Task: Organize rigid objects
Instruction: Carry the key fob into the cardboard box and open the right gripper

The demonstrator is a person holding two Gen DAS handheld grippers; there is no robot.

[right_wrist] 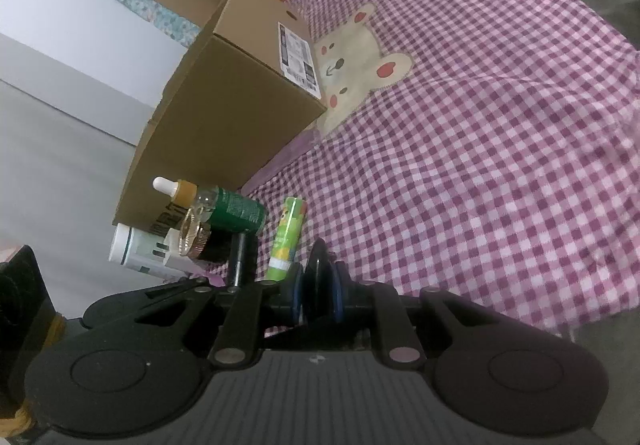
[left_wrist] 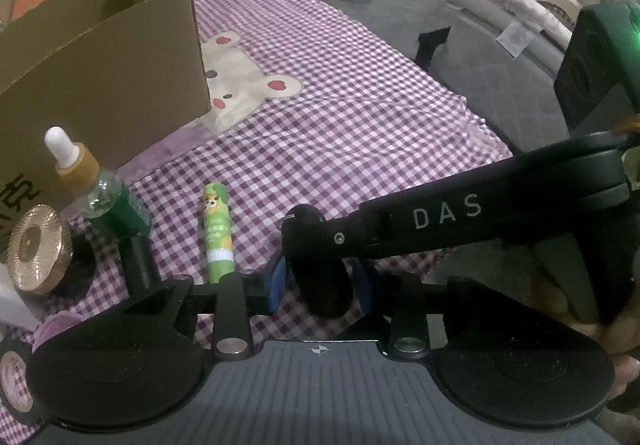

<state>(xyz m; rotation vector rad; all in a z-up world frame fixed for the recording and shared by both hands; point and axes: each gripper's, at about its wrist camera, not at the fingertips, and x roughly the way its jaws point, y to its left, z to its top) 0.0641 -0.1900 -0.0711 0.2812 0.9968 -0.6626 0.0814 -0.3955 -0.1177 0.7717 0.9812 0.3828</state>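
Left wrist view looks down on a purple checked cloth with a bear patch, where a cardboard box stands ahead and to the left of the jaws. In front of the box stand a green dropper bottle and a gold-lidded jar, with a green glue stick lying just left of the jaws, its long axis pointing away from the camera and its white end nearest. The right gripper reaches in from the right side and crosses directly over the left gripper.

A black disc-shaped object stands on edge between both pairs of blue pads. In the right wrist view the right gripper pinches this disc at its flat faces, its thin rim pointing forward and up. The left jaws sit narrowly spread around the same disc; whether their pads press on it, I cannot tell.
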